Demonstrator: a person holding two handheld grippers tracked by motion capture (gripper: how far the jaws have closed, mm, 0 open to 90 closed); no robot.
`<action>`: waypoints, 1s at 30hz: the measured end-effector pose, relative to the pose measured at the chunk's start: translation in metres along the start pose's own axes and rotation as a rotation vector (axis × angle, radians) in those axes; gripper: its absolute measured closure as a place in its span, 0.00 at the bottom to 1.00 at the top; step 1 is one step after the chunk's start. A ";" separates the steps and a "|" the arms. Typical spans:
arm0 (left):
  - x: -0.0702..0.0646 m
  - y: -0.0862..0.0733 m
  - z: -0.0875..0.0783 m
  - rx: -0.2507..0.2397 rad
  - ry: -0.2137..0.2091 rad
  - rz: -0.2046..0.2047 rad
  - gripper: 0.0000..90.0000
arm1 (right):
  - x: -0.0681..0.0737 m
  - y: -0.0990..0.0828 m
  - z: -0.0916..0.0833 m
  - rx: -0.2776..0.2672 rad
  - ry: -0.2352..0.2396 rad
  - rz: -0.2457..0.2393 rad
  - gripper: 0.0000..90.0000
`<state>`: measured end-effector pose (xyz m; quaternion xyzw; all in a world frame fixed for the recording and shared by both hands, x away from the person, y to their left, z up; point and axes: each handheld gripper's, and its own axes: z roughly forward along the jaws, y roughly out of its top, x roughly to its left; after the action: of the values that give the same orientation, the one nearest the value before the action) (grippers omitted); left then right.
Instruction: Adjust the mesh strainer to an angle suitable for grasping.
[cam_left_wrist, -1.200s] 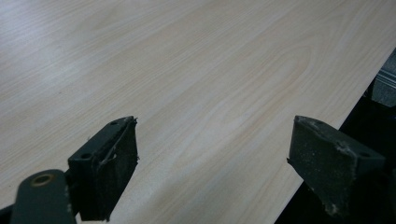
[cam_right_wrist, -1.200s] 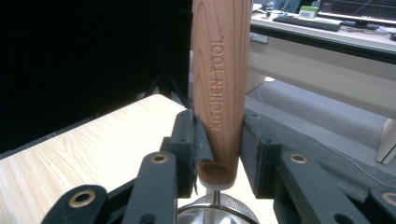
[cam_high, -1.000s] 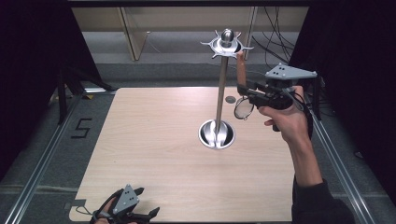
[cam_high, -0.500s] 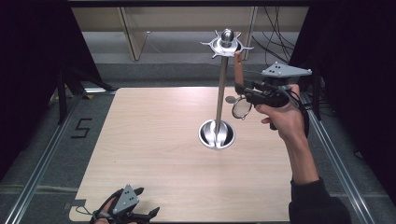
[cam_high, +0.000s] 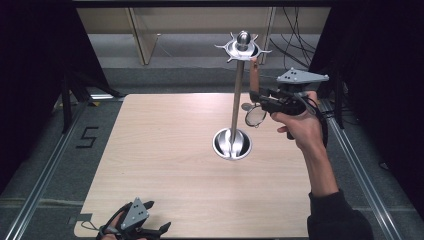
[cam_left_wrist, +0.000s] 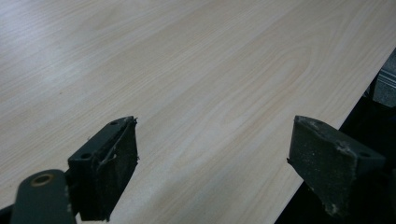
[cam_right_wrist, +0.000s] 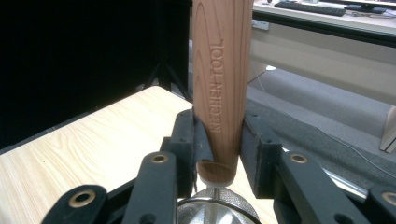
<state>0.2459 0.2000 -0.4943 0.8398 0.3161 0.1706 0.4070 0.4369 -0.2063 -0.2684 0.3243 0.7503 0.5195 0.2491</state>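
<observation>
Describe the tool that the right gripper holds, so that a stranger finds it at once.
Start at the tall metal stand on the wooden table. Right of its pole, the right gripper clamps a strainer. Its upright wooden handle, stamped KITCHEN TOOL, sets it apart.

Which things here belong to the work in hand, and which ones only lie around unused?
In use:
- small metal sieve with a wooden handle, marked KITCHEN TOOL
- right gripper, shut on that handle
- tall silver metal stand with hooks on top, beside the sieve

Not in use:
- left gripper, open over the light wooden table
- black cables on the floor behind
</observation>
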 end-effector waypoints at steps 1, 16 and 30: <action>0.000 0.000 0.000 0.004 0.003 0.006 0.17 | 0.000 0.000 0.000 0.000 0.000 0.000 0.77; 0.000 0.000 0.001 -0.003 0.004 0.006 0.17 | 0.000 -0.009 -0.003 -0.013 0.001 0.074 0.71; 0.000 0.000 0.000 0.005 0.004 0.009 0.17 | 0.004 -0.026 -0.025 -0.066 0.025 0.069 0.66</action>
<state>0.2462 0.2000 -0.4946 0.8419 0.3135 0.1733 0.4036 0.4105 -0.2254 -0.2848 0.3353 0.7241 0.5561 0.2321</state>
